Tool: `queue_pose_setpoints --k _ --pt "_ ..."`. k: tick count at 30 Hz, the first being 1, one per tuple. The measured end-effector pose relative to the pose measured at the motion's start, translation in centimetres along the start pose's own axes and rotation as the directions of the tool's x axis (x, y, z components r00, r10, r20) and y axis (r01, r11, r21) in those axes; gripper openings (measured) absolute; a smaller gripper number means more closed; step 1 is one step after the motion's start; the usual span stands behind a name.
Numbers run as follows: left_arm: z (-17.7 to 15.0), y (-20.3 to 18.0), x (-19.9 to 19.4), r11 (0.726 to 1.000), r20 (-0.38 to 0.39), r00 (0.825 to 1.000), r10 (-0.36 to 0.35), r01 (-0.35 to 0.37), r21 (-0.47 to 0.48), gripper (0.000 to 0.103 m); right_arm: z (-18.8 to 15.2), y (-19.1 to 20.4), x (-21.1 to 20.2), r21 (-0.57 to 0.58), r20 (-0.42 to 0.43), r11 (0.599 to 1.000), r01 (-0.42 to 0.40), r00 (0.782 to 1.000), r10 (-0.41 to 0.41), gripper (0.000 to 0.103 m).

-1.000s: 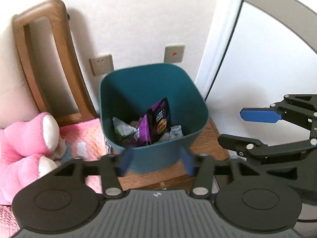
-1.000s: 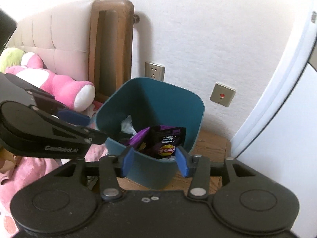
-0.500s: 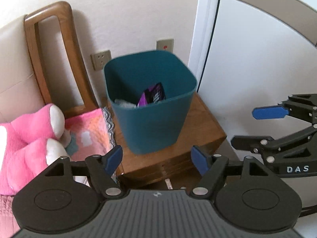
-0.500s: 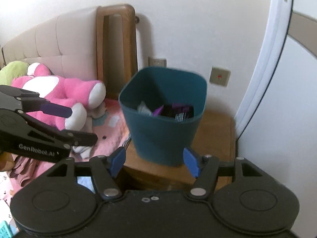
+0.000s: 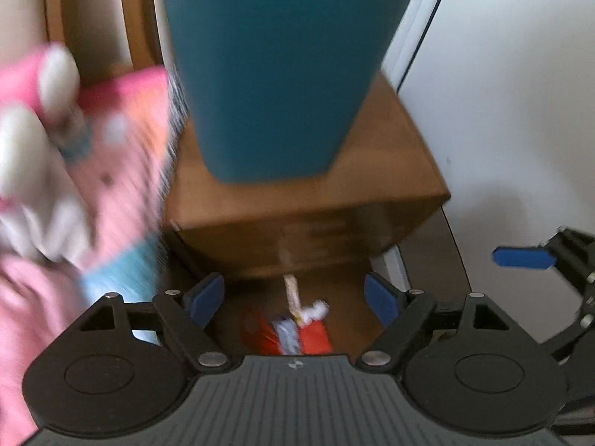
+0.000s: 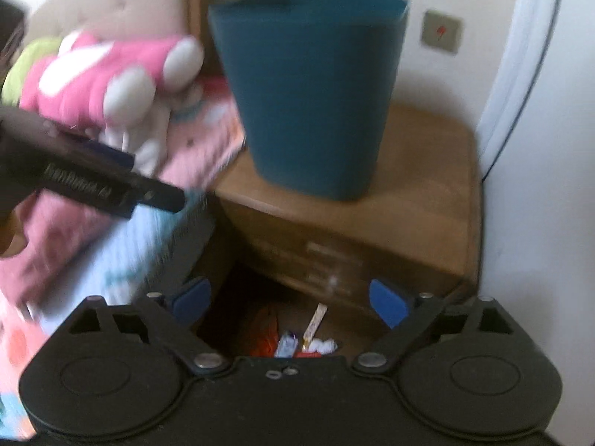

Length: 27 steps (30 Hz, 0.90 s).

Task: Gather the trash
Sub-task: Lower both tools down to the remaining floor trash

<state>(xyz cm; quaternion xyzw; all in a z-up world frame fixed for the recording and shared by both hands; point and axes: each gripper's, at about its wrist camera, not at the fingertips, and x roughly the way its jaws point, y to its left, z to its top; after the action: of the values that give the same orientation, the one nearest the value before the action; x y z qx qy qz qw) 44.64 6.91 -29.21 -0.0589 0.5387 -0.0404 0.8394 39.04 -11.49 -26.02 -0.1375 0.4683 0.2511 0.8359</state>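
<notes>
On the floor in front of the wooden nightstand (image 5: pixel 308 193), low in both wrist views, lies a small heap of trash: an orange-red wrapper (image 5: pixel 314 336), a crumpled white paper (image 5: pixel 315 310), a small blue-white packet (image 6: pixel 285 343) and a pale paper stick (image 5: pixel 291 291). In the left view the heap sits at 6 o'clock from the teal bin (image 5: pixel 279 70), which stands on the nightstand top, well apart from and above the trash. The left gripper (image 5: pixel 295 299) has its blue fingers (image 5: pixel 206 299) spread wide and empty, and the heap shows in the gap between them, just toward the 6 o'clock side. The right gripper (image 6: pixel 288 301) is also wide apart and holds nothing; its trash (image 6: pixel 297 342) also appears between the fingers but lower, partly hidden by the gripper body. The stick has its long axis running about from 12 to 6 o'clock in the left view, and from 1 to 7 o'clock in the right view, so it points along the fingers and not across them. I judge the left gripper is slightly better centred over the heap, though both pictures are blurred and depth is hard to read. A pink plush toy (image 6: pixel 111 74) lies on the bed at 10 o'clock
</notes>
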Motion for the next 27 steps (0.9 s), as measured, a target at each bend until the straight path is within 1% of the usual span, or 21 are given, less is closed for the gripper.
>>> queue_pose_setpoints --k 2,4,7,10,12,15,17,19,21,23,25,27 --pt "-1.5 0.5 3.0 0.998 -0.031 0.999 -0.036 0.034 -0.05 0.085 -1.8 -0.2 2.7 -0.019 -0.037 0.999 -0.029 0.999 0.028 0.094" --pt "-3.0 1.2 6.2 0.993 -0.062 0.996 -0.059 0.052 -0.104 0.092 -3.4 -0.5 5.5 -0.029 -0.073 0.998 -0.058 0.996 0.056 0.094" --pt "-5.1 2.5 11.3 0.983 -0.106 0.993 -0.056 0.036 -0.18 0.099 -6.2 -0.4 9.6 -0.039 -0.129 0.995 -0.093 0.988 0.087 0.094" --pt "-7.4 4.2 16.5 0.967 -0.146 0.987 -0.065 0.026 -0.253 0.099 -8.9 -0.5 14.1 -0.042 -0.17 0.991 -0.128 0.978 0.12 0.094" --pt "-8.9 5.1 19.9 0.958 -0.174 0.983 -0.061 0.009 -0.285 0.1 -11.0 -0.3 16.9 -0.036 -0.198 0.989 -0.143 0.971 0.134 0.094" --pt "-11.0 6.4 24.6 0.948 -0.201 0.979 -0.042 -0.024 -0.316 0.1 -14.1 -0.5 21.6 -0.001 -0.242 0.986 -0.169 0.956 0.163 0.094" --pt "-12.4 7.1 27.8 0.939 -0.23 0.972 -0.048 -0.034 -0.341 0.101 -15.9 -0.5 24.6 0.027 -0.271 0.984 -0.176 0.946 0.176 0.093" --pt "-13.8 7.9 31.2 0.934 -0.266 0.963 -0.047 -0.052 -0.354 0.101 -17.8 -0.4 27.8 0.047 -0.293 0.984 -0.173 0.939 0.18 0.092" --pt "-15.4 8.6 34.4 0.929 -0.307 0.95 -0.051 -0.068 -0.364 0.101 -19.3 -0.5 30.6 0.058 -0.308 0.984 -0.171 0.934 0.18 0.092" --pt "-16.8 9.1 37.1 0.926 -0.339 0.94 -0.035 -0.096 -0.364 0.101 -20.6 -0.6 33.6 0.068 -0.322 0.984 -0.165 0.93 0.178 0.091" --pt "-18.3 9.5 39.6 0.923 -0.359 0.934 -0.004 -0.134 -0.36 0.101 -21.9 -0.7 35.9 0.086 -0.332 0.983 -0.164 0.925 0.183 0.091" --pt "-20.0 10.2 42.3 0.917 -0.388 0.921 0.016 -0.168 -0.361 0.101 -23.2 -0.9 38.4 0.109 -0.345 0.981 -0.161 0.919 0.189 0.09"
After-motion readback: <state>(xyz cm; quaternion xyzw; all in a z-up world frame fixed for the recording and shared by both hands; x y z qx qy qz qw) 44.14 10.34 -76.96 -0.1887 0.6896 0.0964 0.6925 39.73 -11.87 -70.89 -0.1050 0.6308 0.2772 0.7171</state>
